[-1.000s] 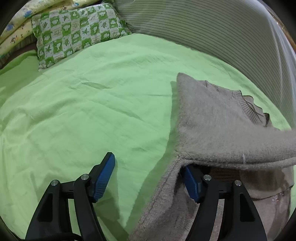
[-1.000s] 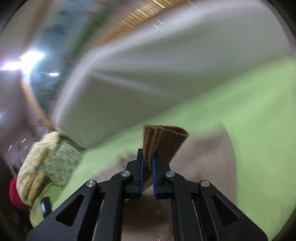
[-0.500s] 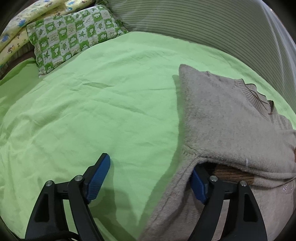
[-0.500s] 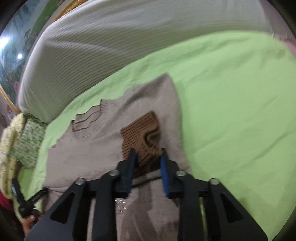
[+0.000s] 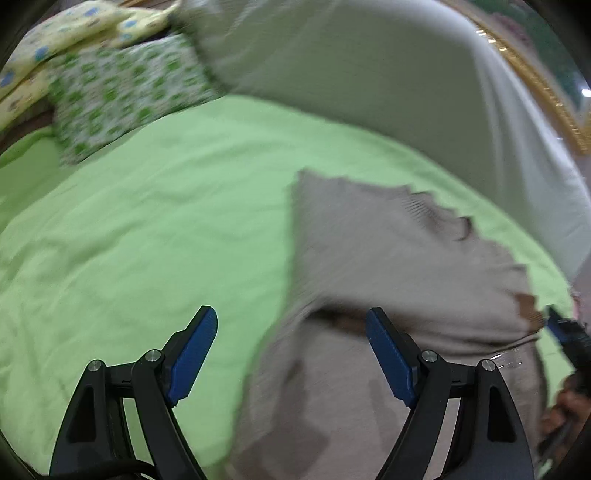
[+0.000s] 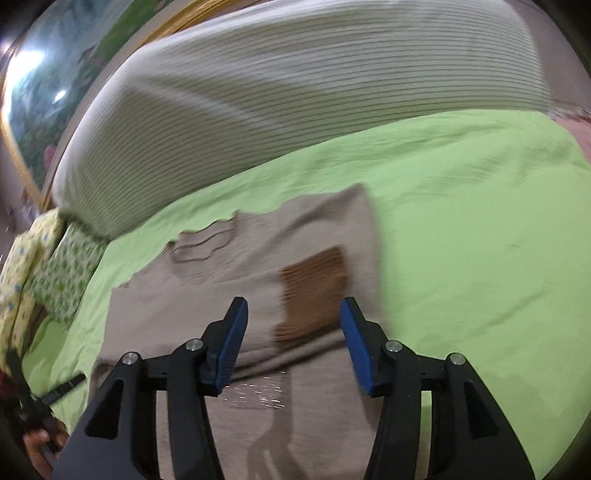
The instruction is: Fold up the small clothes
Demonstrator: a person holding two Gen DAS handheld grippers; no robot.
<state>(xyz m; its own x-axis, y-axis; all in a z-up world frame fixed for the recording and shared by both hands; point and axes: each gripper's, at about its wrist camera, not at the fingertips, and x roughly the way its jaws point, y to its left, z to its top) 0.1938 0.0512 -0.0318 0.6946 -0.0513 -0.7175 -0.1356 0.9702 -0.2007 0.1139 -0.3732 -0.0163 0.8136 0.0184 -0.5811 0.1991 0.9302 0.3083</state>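
A small beige knit sweater (image 5: 399, 251) lies on the green bedsheet (image 5: 147, 229), its sleeves folded across the body. The brown ribbed cuff (image 6: 314, 291) rests on top of the sweater (image 6: 236, 280) in the right wrist view. My left gripper (image 5: 291, 332) is open and empty, raised above the sweater's left edge. My right gripper (image 6: 293, 325) is open and empty, just above the brown cuff. The right gripper also shows at the far right of the left wrist view (image 5: 565, 332).
A green checked pillow (image 5: 122, 92) and yellow patterned pillows (image 5: 74, 29) lie at the far left. A large striped beige cushion (image 6: 295, 96) runs along the back of the bed. The green bedsheet (image 6: 480, 240) stretches to the right.
My right gripper has opened and let go of the brown cuff, which now lies on the sweater. My left gripper has lifted out from under the sleeve fold and pulled back.
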